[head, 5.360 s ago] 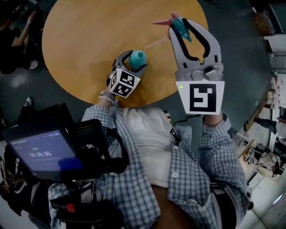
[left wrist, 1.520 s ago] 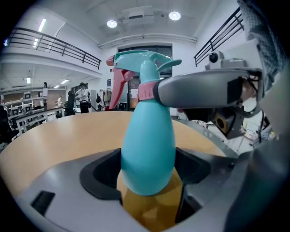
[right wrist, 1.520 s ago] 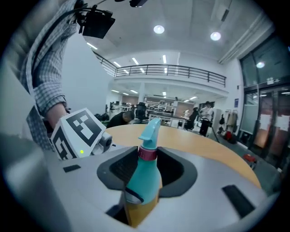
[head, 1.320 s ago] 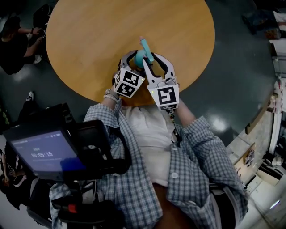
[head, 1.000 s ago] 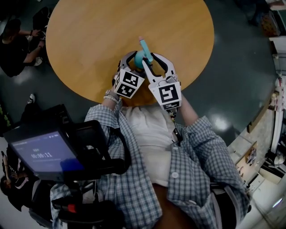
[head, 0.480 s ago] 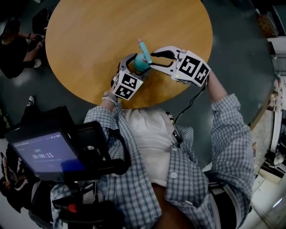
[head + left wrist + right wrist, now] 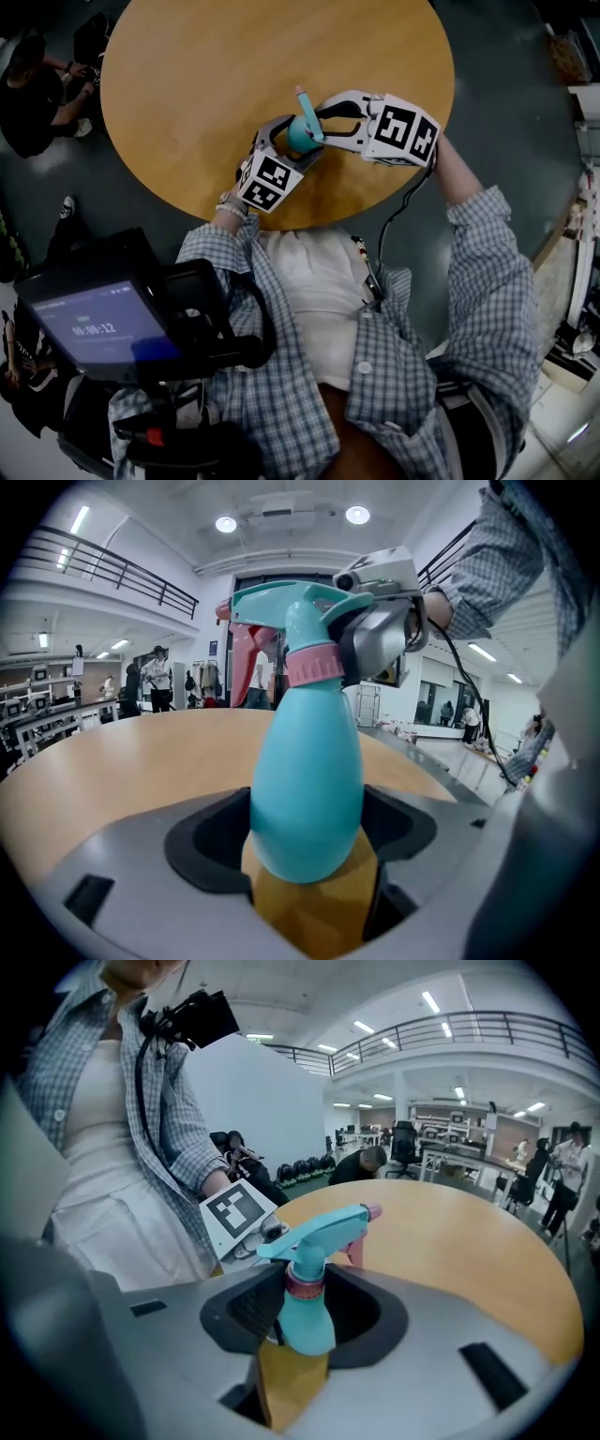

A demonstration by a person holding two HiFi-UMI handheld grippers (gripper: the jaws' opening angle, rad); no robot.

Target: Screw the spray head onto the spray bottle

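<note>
A round wooden table (image 7: 187,94) is standing on a dark, glossy floor (image 7: 506,141). Round ceiling lights (image 7: 225,524) are shining overhead, and a railed balcony (image 7: 112,569) is running along the upper level. A white wall (image 7: 253,1091) is rising at one side. Desks (image 7: 469,1157) are lining the far end, where people (image 7: 159,677) are standing.
</note>
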